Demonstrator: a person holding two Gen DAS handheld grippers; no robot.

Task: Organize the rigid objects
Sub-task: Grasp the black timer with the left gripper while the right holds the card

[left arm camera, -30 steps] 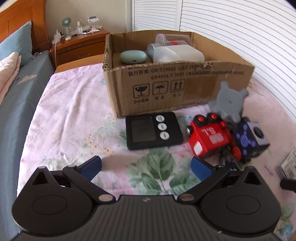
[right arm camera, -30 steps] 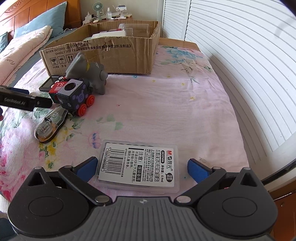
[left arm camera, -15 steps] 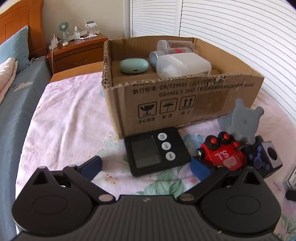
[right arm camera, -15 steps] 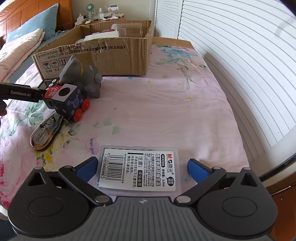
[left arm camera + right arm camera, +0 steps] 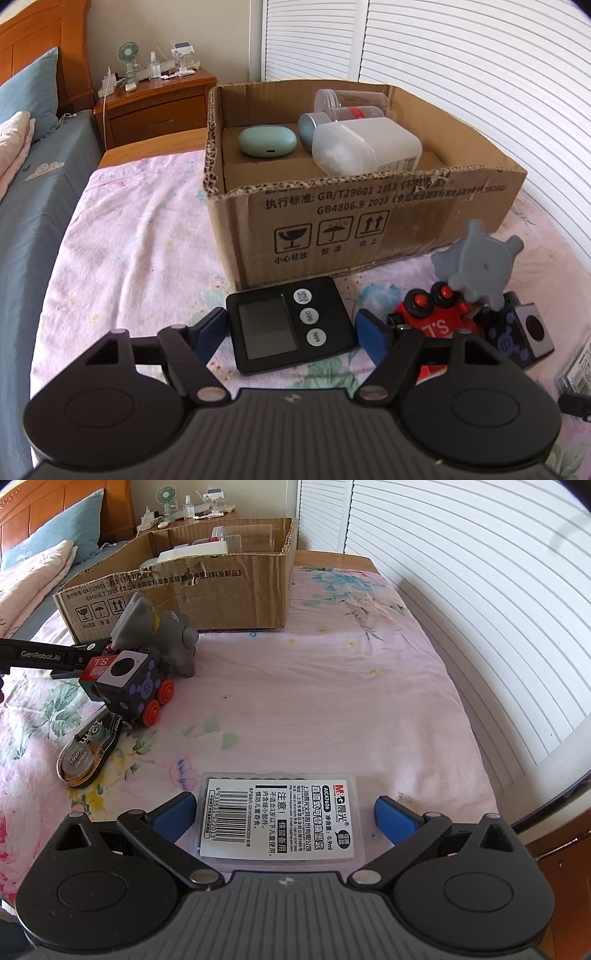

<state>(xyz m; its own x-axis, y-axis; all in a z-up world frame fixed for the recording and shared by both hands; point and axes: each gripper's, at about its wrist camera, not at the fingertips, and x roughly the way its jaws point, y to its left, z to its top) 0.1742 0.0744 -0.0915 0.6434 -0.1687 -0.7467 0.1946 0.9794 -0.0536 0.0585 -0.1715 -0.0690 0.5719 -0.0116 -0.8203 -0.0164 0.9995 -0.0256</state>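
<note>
A black digital timer (image 5: 269,328) lies on the floral bedsheet in front of the cardboard box (image 5: 332,221). My left gripper (image 5: 291,328) straddles the timer and its jaws are closing. Its blue pads (image 5: 373,332) stand close beside the timer's two sides, with a thin gap still showing on the right. My right gripper (image 5: 284,808) is open, and a clear plastic refill case (image 5: 277,819) with a barcode label lies flat between its pads without touching them. The box holds a green earbud case (image 5: 267,140) and a white container (image 5: 365,147).
Right of the timer stand a red toy train (image 5: 439,325), a dark blue cube car (image 5: 129,679) and a grey figure (image 5: 476,266). A correction tape (image 5: 86,753) lies near the train. A white shutter wall runs along the right. A nightstand (image 5: 155,99) stands behind the bed.
My left gripper has moved forward over the timer and its jaws have narrowed from wide open to just beside the timer. The right gripper and the refill case have stayed put.
</note>
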